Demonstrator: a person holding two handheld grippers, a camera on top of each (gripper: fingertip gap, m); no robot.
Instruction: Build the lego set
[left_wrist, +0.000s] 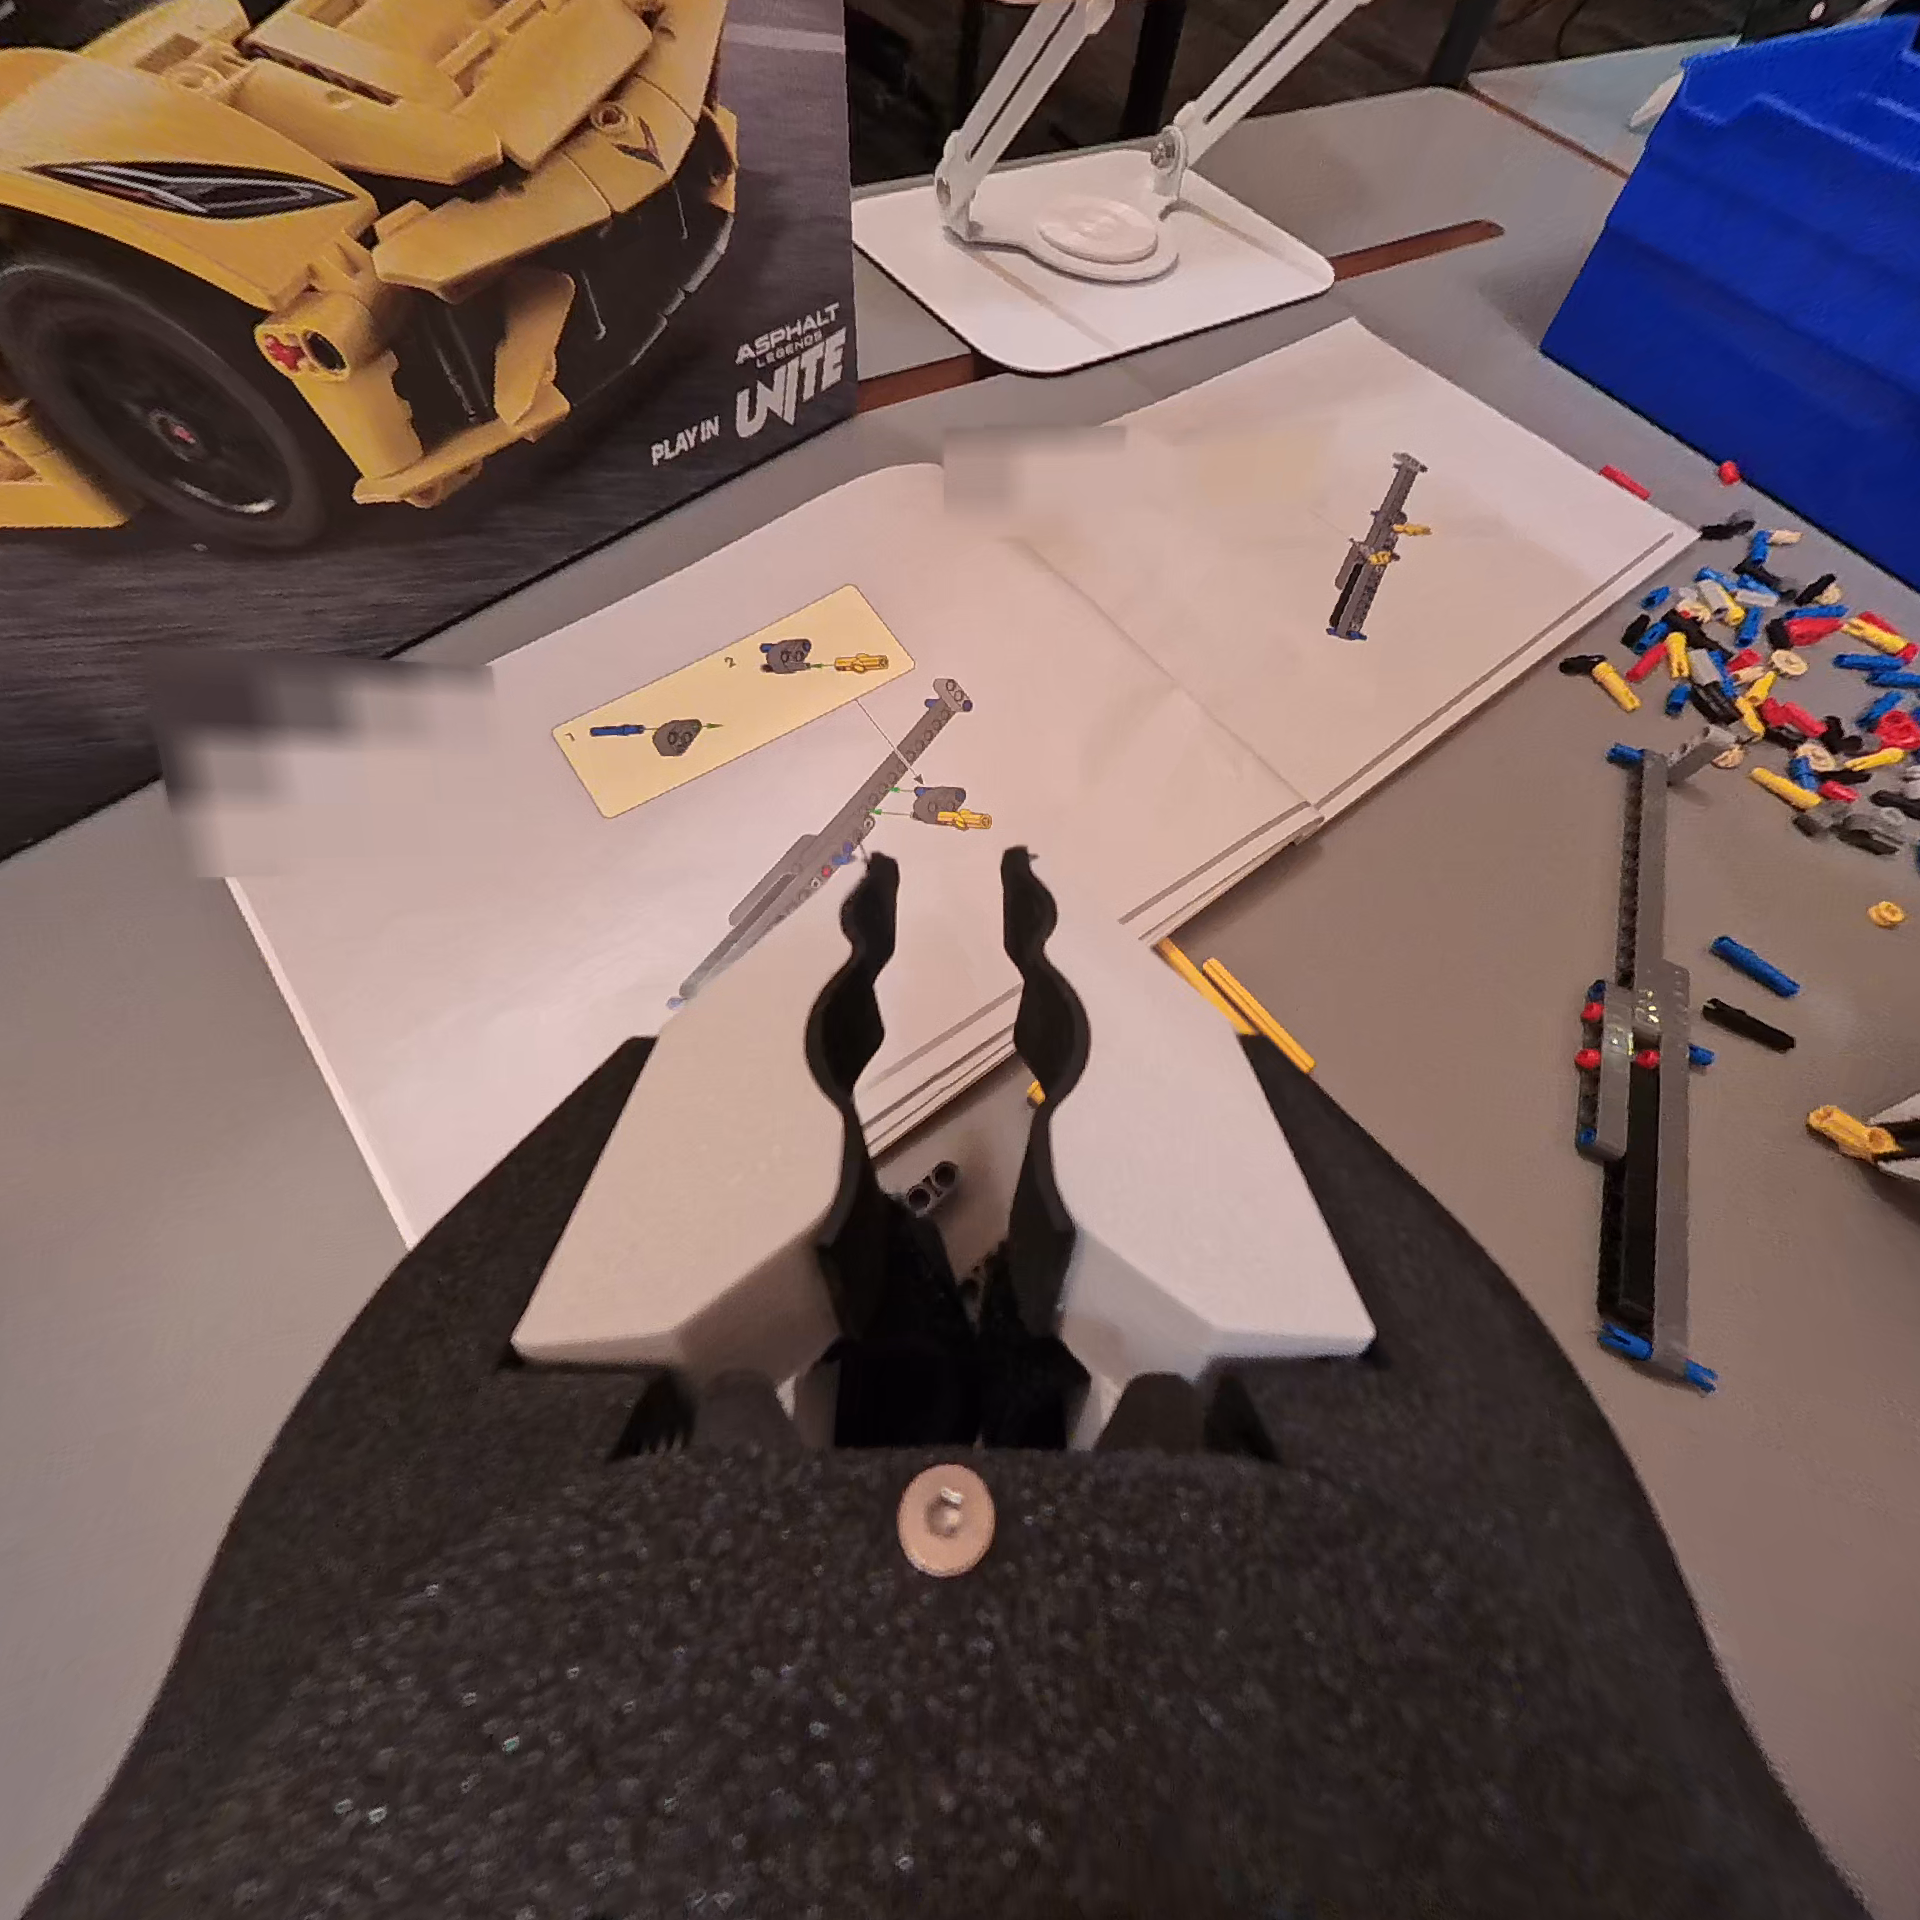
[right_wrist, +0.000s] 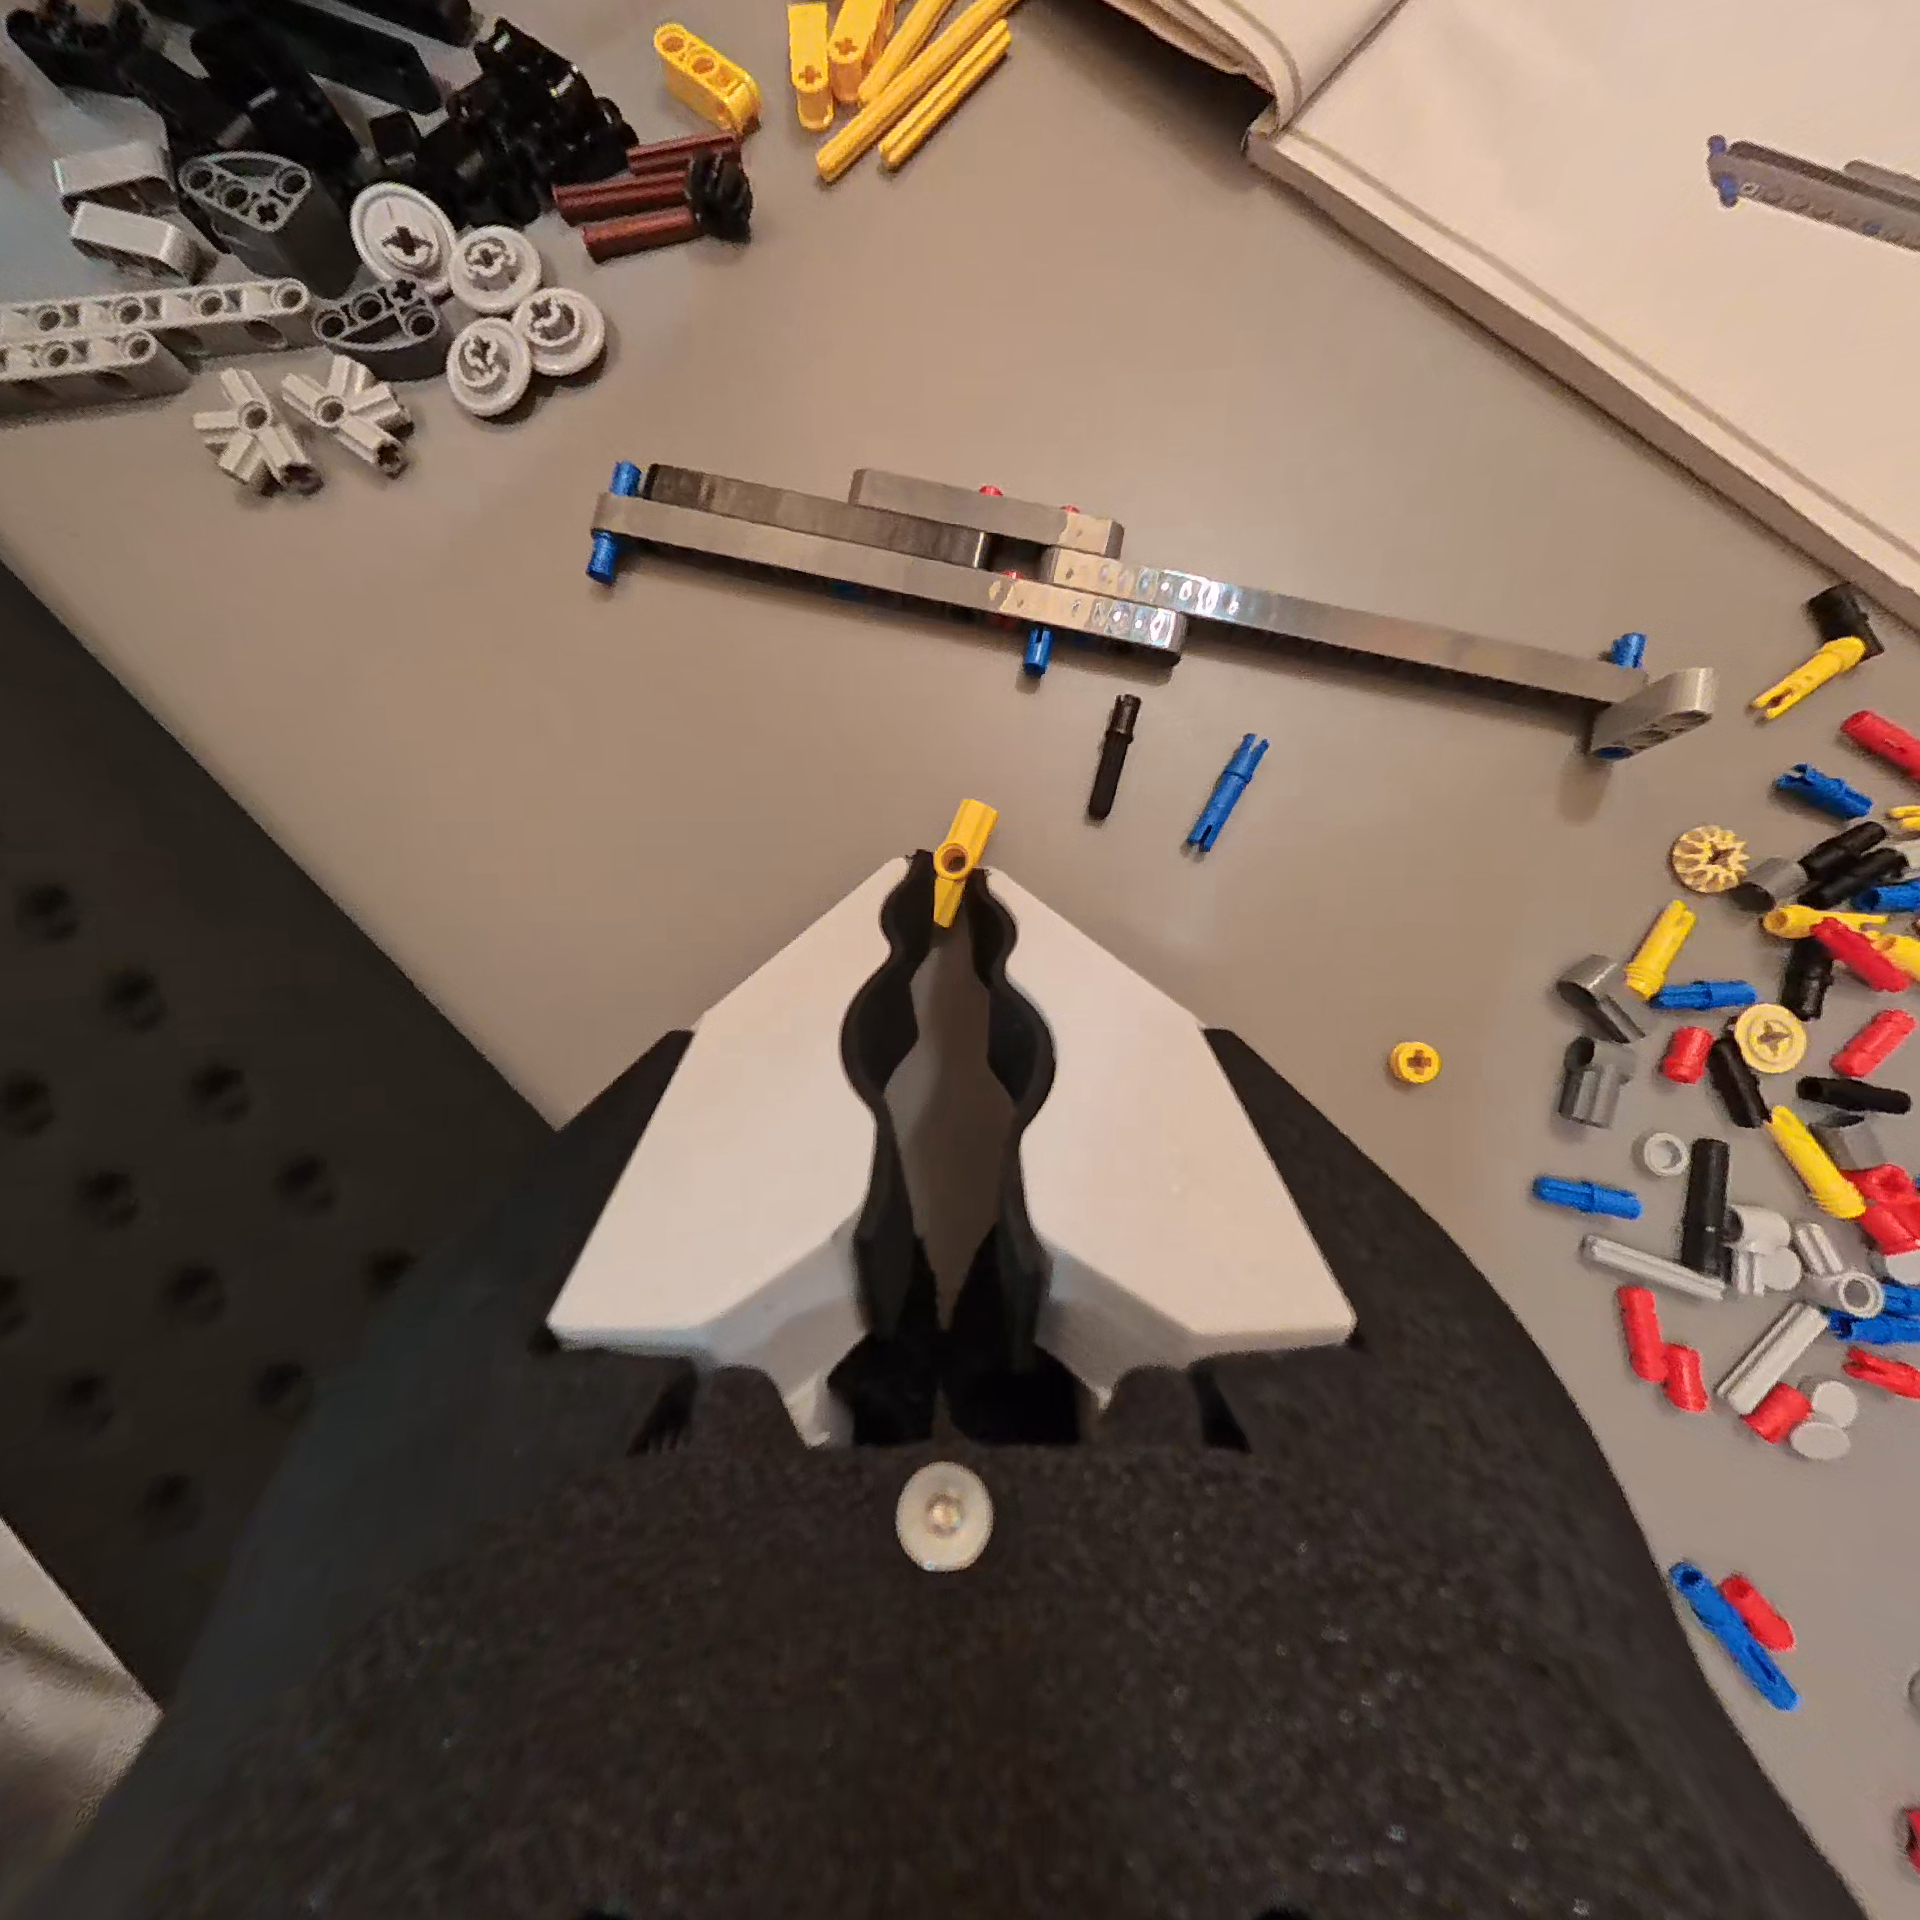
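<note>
**Right gripper pinches a yellow pin; left gripper hangs empty over the manual**

In the right wrist view, the right gripper (right_wrist: 951, 868) has its tips closed on a small yellow pin (right_wrist: 958, 857), which sticks up and out toward 12 o'clock. Beyond it, at 12 o'clock on the grey table (right_wrist: 1039, 343), lies the long grey beam assembly (right_wrist: 1091, 582), flat, with blue pins showing at its ends and middle. Between gripper and assembly rest a loose black pin (right_wrist: 1114, 756) and a loose blue pin (right_wrist: 1228, 792), near each other but not touching. At 3 o'clock spreads a pile of small connectors (right_wrist: 1787, 1091) in red, blue, yellow, black and grey. At 10 to 11 o'clock sit grey wheel hubs (right_wrist: 488, 312) and black parts (right_wrist: 312, 104); yellow axles (right_wrist: 914, 94) lie at 12 o'clock.

In the left wrist view, the left gripper (left_wrist: 951, 862) has its fingers apart with nothing between them, above the open instruction booklet (left_wrist: 727, 831). The set's box (left_wrist: 416, 260), showing a yellow car, stands at 10 o'clock. A white stand base (left_wrist: 1091, 270) is at 12 o'clock, a blue bin (left_wrist: 1766, 260) at 2 o'clock, and the beam assembly at 3 o'clock.
</note>
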